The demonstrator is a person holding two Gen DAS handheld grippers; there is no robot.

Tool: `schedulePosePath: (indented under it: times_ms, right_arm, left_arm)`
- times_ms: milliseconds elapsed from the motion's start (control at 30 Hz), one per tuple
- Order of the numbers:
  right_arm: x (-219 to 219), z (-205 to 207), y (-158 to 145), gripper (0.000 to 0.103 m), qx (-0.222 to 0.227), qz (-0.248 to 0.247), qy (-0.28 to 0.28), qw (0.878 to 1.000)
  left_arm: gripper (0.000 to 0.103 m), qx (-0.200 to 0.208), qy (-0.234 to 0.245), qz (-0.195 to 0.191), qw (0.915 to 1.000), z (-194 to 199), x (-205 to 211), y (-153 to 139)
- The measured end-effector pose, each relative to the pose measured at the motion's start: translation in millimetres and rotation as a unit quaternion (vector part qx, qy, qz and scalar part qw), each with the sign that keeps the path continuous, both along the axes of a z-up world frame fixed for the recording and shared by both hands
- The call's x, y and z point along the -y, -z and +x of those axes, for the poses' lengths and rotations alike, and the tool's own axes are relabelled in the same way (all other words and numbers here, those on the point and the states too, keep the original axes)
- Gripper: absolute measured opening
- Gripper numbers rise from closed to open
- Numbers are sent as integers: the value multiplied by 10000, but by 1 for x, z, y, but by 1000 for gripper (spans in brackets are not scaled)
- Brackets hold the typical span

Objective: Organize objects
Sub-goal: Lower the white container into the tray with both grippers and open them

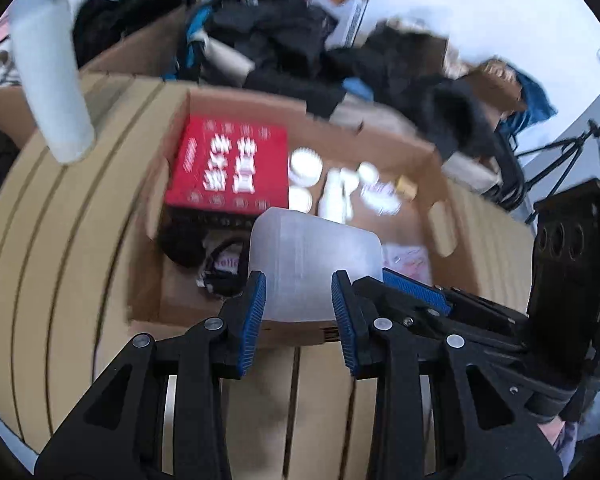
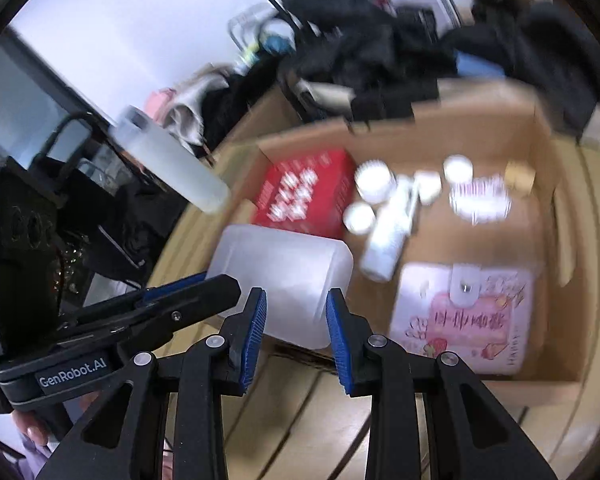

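A translucent plastic jug [image 1: 312,264] hangs over the near edge of an open cardboard box [image 1: 380,136]. My left gripper [image 1: 299,312] and my right gripper [image 2: 296,320] both close on the jug [image 2: 284,276] from the near side, each pad touching it. The right gripper's finger [image 1: 416,292] shows beside the jug in the left wrist view. The box [image 2: 548,184] holds a red carton [image 1: 232,168], several white jars [image 1: 306,164], a white bottle [image 2: 388,240] and a pink pouch [image 2: 468,312].
A tall translucent cylinder bottle [image 1: 48,76] stands left of the box on the slatted wooden table [image 1: 60,248]. Dark clothes and bags [image 1: 284,28] are piled behind the box. Black equipment [image 1: 572,264] stands at the right.
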State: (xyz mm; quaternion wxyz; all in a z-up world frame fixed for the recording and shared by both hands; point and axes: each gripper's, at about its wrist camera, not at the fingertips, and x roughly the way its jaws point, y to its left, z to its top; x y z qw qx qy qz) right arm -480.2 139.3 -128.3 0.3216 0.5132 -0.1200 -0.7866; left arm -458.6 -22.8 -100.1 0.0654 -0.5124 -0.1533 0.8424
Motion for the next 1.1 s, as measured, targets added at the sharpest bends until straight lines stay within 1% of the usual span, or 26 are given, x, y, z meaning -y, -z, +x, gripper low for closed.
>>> schedulePosePath:
  times_ms: [33,67,133,167,200,267,333,433,467,533,567,600,633,700,733,767,800,867,900,967,1033,1067,1100]
  right_arm:
    - [-3,-3,7,34,97,29,3,9999]
    - [-5,-9,18,34,221,149,6,9996]
    - [-5,-17,25,33,195,558,69,9982]
    - [-5,-21,29,33,259,664,69,9974]
    - [-8,-23,28,33,212,680,153,9973]
    - [-11,-28,29,34,266,724,258,9967]
    - [-12,-28,24,34,289,811,283,9959]
    - [-13,-20,5,34,61,828,242,9963]
    - [-13,-20,0,34,13,840,245,9962]
    - [-19,-12,-23,34,-215,860,310,9956]
    - [-22,-10,-31,34,-280,864,330,9953]
    - [-26,-4,-45,34,-400,880,375,9946]
    - [-30,0,-56,34,-493,898,405,9939]
    - [-39,14,-84,34,-726,977,450,9915]
    - [-43,22,-97,34,-851,1027,462,9900]
    - [-46,29,-108,34,-951,1080,465,9885]
    - [-51,40,-124,34,-1090,1169,448,9861]
    - [-58,56,-142,34,-1252,1274,432,9830]
    - [-64,67,-153,34,-1350,1326,447,9809]
    - [-74,86,-171,35,-1504,1373,504,9777]
    - [-83,102,-184,41,-1622,1402,579,9750]
    - [-84,107,-186,53,-1656,1428,594,9740]
    - [-87,116,-192,74,-1730,1507,634,9713]
  left_arm:
    - [29,94,70,-17,9999,-3,-4,9]
    - [26,165,103,0,9998,-9,-9,18]
    - [25,269,176,45,9995,-16,-15,28]
    - [29,284,122,9,9995,-21,-16,31]
    - [32,289,122,22,9995,-25,-16,32]
    - [33,365,127,25,9993,-30,-15,33]
    - [36,224,113,15,9997,-27,-13,28]
    - [37,194,73,-63,9998,-19,-4,15]
    - [38,144,46,-43,9999,-13,2,6]
    - [47,-53,8,-92,9999,-3,11,-14]
    - [52,-195,-1,-160,9997,6,15,-28]
    - [58,-281,2,-222,9994,12,17,-39]
    - [61,-354,1,-311,9989,20,20,-52]
    - [72,-445,-90,-527,9976,36,28,-76]
    - [75,-478,-171,-615,9968,44,33,-87]
    - [83,-523,-262,-691,9959,55,38,-101]
    - [87,-564,-298,-717,9954,64,41,-110]
    - [88,-731,-282,-778,9939,82,44,-129]
    - [92,-809,-263,-818,9930,91,43,-137]
    - [93,-989,-215,-908,9907,112,39,-154]
    - [95,-1091,-143,-958,9893,125,34,-163]
    - [96,-1142,-97,-997,9884,132,30,-168]
    - [98,-1200,-40,-1013,9876,140,26,-172]
